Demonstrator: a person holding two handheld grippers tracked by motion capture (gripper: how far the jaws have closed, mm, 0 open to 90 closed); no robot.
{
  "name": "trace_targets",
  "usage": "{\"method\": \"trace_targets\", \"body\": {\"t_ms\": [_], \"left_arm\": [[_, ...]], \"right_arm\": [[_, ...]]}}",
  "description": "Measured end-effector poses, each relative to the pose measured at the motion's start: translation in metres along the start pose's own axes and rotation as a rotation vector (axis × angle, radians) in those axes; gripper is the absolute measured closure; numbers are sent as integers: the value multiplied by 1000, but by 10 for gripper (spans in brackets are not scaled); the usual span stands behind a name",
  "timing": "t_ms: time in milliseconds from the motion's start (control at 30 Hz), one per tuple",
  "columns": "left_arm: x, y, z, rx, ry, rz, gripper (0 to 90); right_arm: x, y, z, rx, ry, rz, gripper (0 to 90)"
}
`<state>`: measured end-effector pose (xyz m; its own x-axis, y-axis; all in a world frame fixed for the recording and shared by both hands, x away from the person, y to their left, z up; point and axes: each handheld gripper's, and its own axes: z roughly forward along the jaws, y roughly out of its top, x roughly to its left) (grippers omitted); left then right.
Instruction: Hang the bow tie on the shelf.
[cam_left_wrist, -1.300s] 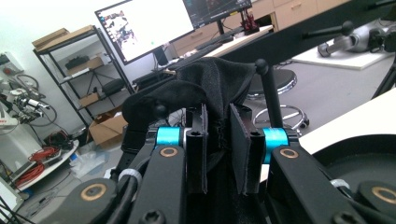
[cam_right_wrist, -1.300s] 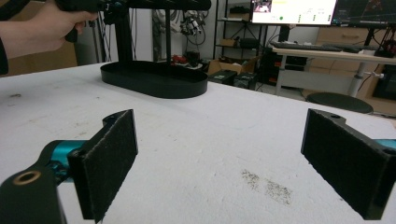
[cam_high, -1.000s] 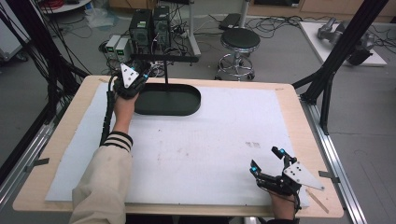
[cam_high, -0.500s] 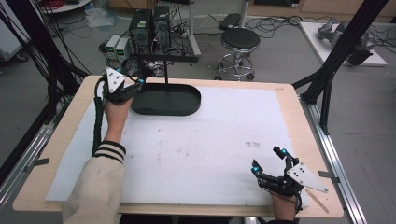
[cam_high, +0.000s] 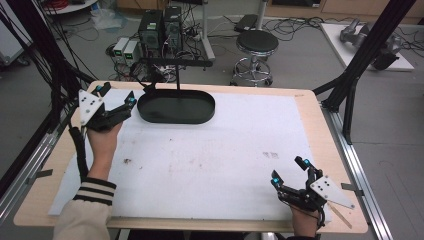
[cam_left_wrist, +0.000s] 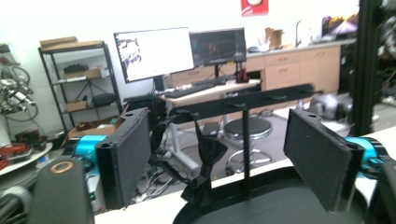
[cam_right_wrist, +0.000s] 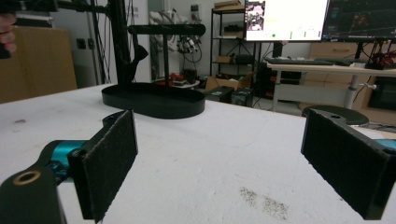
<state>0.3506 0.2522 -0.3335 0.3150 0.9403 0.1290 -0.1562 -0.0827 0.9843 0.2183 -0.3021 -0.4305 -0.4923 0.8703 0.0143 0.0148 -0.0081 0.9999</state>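
A black stand with an oval base (cam_high: 175, 112) and a thin post carrying a crossbar (cam_high: 175, 62) sits at the back left of the white mat. A small black floppy piece (cam_high: 150, 82) hangs from the bar's left end; in the left gripper view this piece (cam_left_wrist: 205, 158) dangles ahead between the pads. My left gripper (cam_high: 117, 96) hovers just left of the base, and its jaws have just been opening, with nothing between them. My right gripper (cam_high: 287, 169) rests open at the front right, pads (cam_right_wrist: 109, 158) wide apart over bare mat, facing the stand (cam_right_wrist: 154, 100).
A white mat (cam_high: 225, 150) covers most of the wooden table (cam_high: 320, 130). Black frame posts (cam_high: 360, 65) rise at the table's right and left edges. Behind the table stand a stool (cam_high: 256, 45) and computer boxes (cam_high: 160, 27) on the floor.
My left gripper has drawn away leftward from the stand's left end, where it was at the hanging piece, and its jaws have spread apart. The right gripper has stayed put.
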Motion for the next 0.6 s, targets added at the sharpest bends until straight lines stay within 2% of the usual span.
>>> {"method": "trace_targets", "body": {"t_ms": [33, 133, 200, 233, 267, 300, 333, 367, 433, 500, 533, 600], "left_arm": [[0, 0, 0, 0, 0, 0, 209], [0, 3, -18, -12, -20, 0, 166], [2, 3, -41, 8, -7, -8, 165], [3, 3, -48, 15, -3, -16, 164], [3, 3, -48, 15, -3, -16, 163], [5, 2, -62, 23, 9, -21, 162], [5, 2, -62, 23, 9, -21, 162], [6, -1, -78, 23, 24, -22, 162], [8, -7, -92, 30, 42, -21, 161], [10, -11, -98, 37, 50, -19, 161], [17, -18, -109, 46, 46, -38, 161], [20, -21, -115, 55, 53, -51, 158]], "right_arm": [[0, 0, 0, -5, -3, -3, 99], [-1, 0, -1, -9, -9, -8, 99], [-2, 1, -2, -15, -13, -7, 99], [-3, 1, -2, -14, -20, -5, 99], [-3, 0, -2, -13, -26, 1, 99], [-4, 0, -2, -17, -31, -1, 99], [-4, 0, -2, -18, -34, 2, 99], [-4, 1, -2, -21, -38, 1, 99], [-4, 1, -2, -27, -43, -1, 99], [-5, 2, -3, -29, -52, 0, 99], [-4, 2, -4, -30, -59, 8, 99], [-5, 2, -4, -36, -62, 9, 99]]}}
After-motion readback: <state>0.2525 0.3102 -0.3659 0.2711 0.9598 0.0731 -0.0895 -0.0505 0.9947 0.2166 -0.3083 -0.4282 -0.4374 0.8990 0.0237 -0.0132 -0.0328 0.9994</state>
